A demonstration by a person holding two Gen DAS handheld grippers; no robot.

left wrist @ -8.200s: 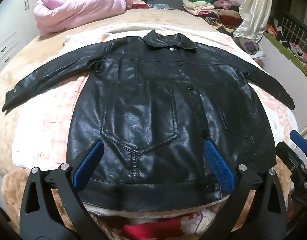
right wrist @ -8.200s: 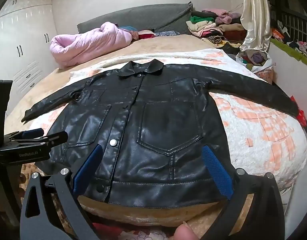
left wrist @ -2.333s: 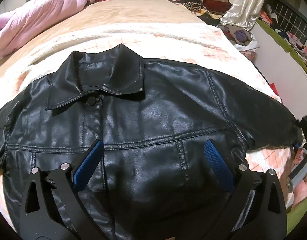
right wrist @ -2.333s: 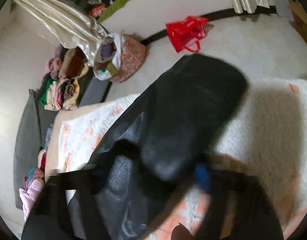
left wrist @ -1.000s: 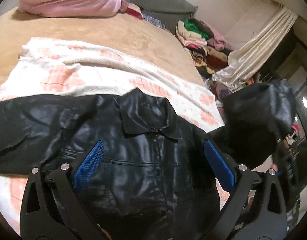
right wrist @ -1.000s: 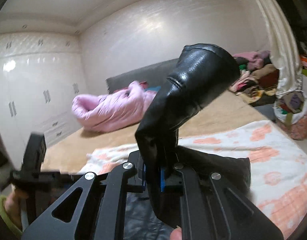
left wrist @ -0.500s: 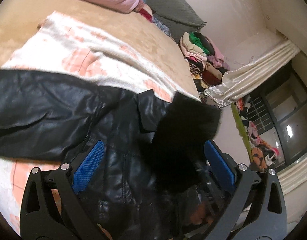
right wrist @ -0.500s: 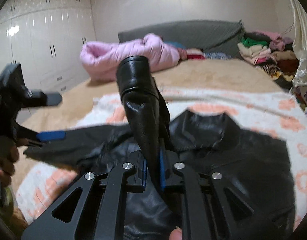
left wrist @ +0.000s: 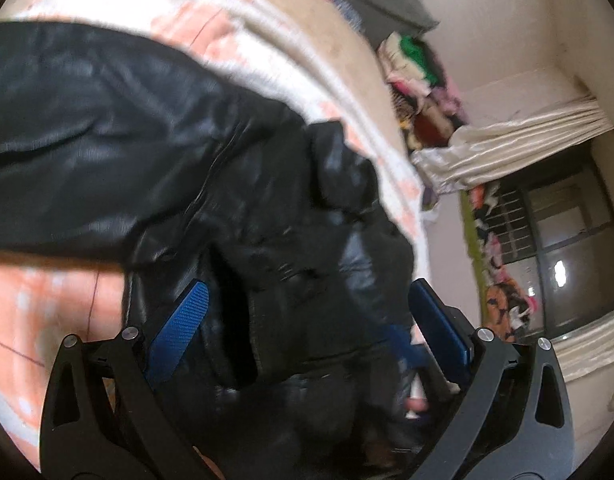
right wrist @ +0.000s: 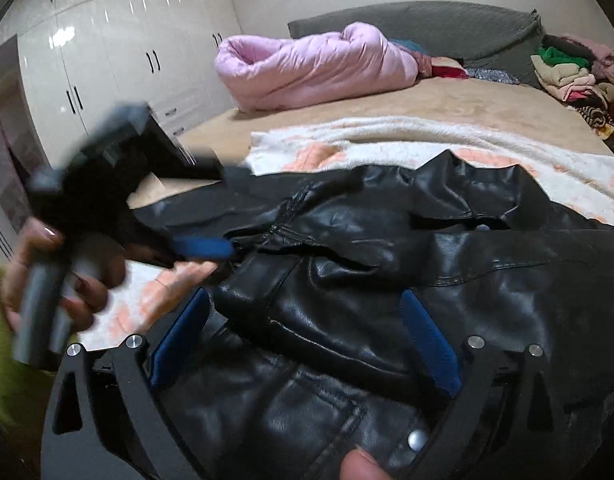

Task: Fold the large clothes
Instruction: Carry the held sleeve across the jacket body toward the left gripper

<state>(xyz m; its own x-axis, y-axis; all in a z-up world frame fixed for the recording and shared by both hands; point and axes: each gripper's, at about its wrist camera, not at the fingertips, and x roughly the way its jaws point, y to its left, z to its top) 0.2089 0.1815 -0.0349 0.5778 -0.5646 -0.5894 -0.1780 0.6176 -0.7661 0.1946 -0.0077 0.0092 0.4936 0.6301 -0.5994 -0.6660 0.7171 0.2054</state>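
A wide bed point(right wrist: 447, 108) with a tan cover filled the room, white wardrobe doors point(right wrist: 107, 52) behind it and a puffy pink quilted coat point(right wrist: 315, 66) near the grey headboard point(right wrist: 427, 28). The glossy black leather jacket point(right wrist: 387, 280) lay on a white blanket with peach squares point(right wrist: 387, 136), one sleeve folded across its chest. The right claw point(right wrist: 303, 340) was opening wide, the sleeve lying loose between its blue pads. The left claw point(left wrist: 307, 328) stood wide open above the jacket, holding nothing.

There was one black jacket point(right wrist: 387, 280), one pink quilt point(right wrist: 307, 68), one patterned blanket point(right wrist: 387, 140), one bed point(right wrist: 447, 100), one clothes pile point(right wrist: 567, 68) at far right, and two grippers point(right wrist: 303, 336) point(left wrist: 307, 316).
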